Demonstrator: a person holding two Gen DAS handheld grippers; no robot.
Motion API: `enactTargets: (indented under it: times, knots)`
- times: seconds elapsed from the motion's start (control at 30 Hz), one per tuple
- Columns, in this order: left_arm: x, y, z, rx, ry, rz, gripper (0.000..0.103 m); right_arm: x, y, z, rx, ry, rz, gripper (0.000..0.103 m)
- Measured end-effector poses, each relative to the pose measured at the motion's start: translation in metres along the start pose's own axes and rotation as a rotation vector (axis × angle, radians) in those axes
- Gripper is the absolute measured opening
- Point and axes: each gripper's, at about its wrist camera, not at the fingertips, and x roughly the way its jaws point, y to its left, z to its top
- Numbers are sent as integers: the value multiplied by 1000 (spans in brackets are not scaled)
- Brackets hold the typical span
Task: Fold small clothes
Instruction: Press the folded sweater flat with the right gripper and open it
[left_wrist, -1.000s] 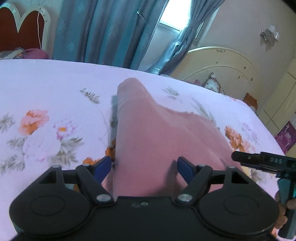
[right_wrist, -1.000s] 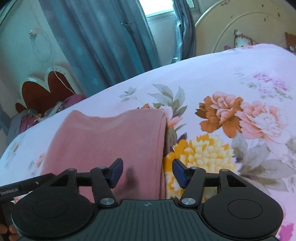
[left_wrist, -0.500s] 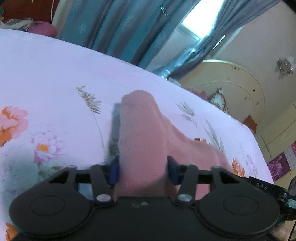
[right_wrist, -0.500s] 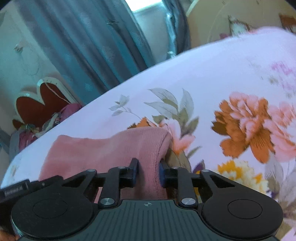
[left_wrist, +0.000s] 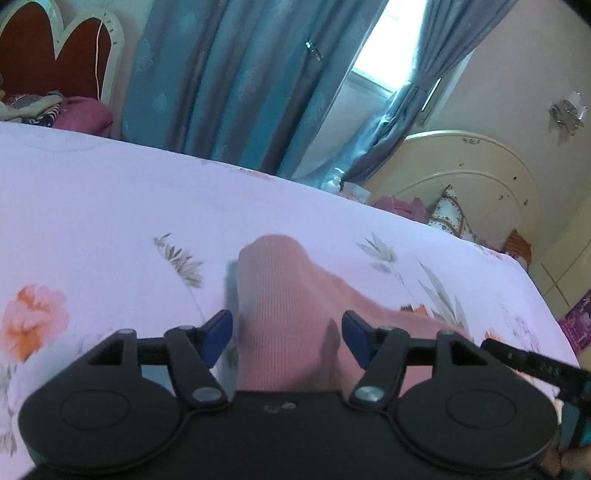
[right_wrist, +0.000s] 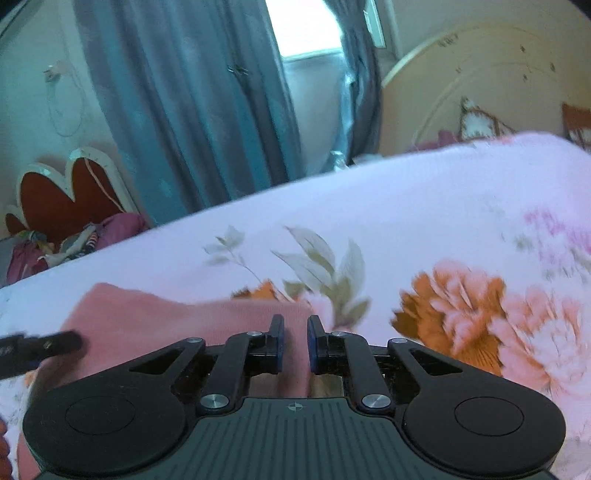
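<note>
A pink ribbed garment (left_wrist: 284, 295) lies folded on the floral bedsheet (left_wrist: 110, 206). My left gripper (left_wrist: 286, 332) is open, its blue pads either side of the garment's near edge. In the right wrist view the same garment (right_wrist: 166, 317) lies low at the left. My right gripper (right_wrist: 295, 338) is nearly closed, its jaws pinching the garment's right corner. The other gripper's black finger shows at the left edge (right_wrist: 40, 345), and at the right edge in the left wrist view (left_wrist: 535, 363).
The bedsheet (right_wrist: 406, 221) carries large orange and pink flower prints. Blue curtains (left_wrist: 229, 81) and a window stand beyond the bed. A cream headboard (left_wrist: 472, 173) with pillows is at the far right. A red heart-shaped chair back (right_wrist: 62, 192) with clothes is at the left.
My left gripper closed on the garment half a second ago and has now opened. My right gripper closed on the garment's corner and stays shut on it.
</note>
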Motion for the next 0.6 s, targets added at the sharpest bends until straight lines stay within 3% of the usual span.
enactTargets:
  times: [0.2, 0.4, 0.5, 0.6]
  knots:
    - [30, 5, 6, 4, 71, 80, 61, 24, 23, 1, -75, 35, 9, 13]
    - [35, 15, -3, -2, 33, 87, 61, 59, 16, -12, -131, 63, -75, 13]
    - [36, 14, -5, 2, 32, 97, 62, 64, 7, -11, -98, 67, -70, 13]
    - [36, 6, -3, 30, 43, 122, 62, 57, 15, -8, -148, 89, -80, 13]
